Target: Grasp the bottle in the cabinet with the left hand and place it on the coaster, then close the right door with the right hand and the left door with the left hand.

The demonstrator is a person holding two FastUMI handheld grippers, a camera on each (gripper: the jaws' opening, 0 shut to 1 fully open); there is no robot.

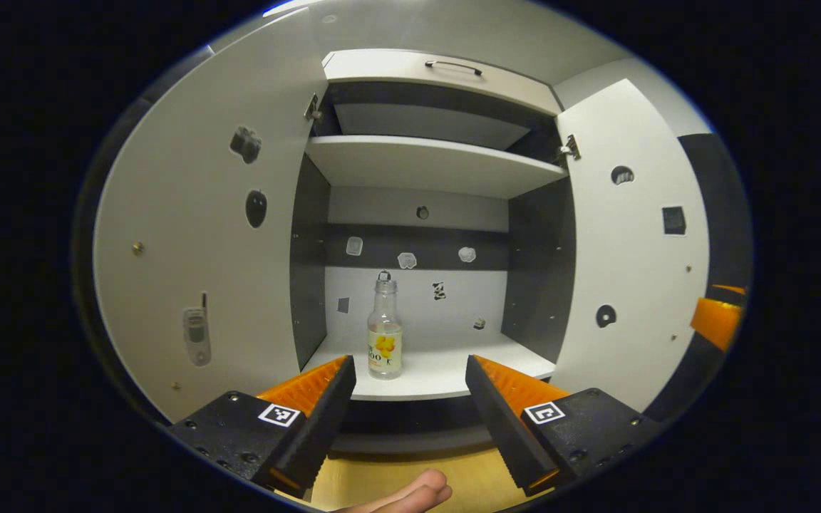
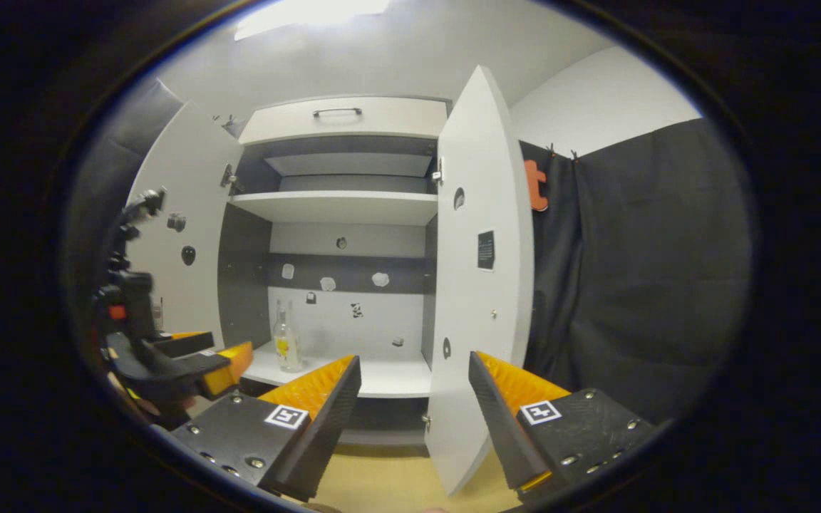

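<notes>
A clear glass bottle (image 1: pixel 385 331) with a yellow label stands upright on the cabinet's lower shelf (image 1: pixel 446 370), left of middle. My left gripper (image 1: pixel 410 388) is open in front of that shelf, short of the bottle, which shows just above its left finger. Both white doors stand open: the left door (image 1: pixel 204 235) and the right door (image 1: pixel 631 249). In the right gripper view, the right gripper (image 2: pixel 414 388) is open, with the edge of the right door (image 2: pixel 474 285) rising between its fingers, farther off. The bottle (image 2: pixel 286 346) and the left gripper (image 2: pixel 189 360) show at the left there.
An upper shelf (image 1: pixel 432 164) spans the cabinet, and a drawer with a dark handle (image 1: pixel 453 66) sits above it. Small stickers dot the doors and back wall. A tan wooden surface (image 1: pixel 396 477) lies below the cabinet, with a fingertip (image 1: pixel 410 495) at the bottom edge.
</notes>
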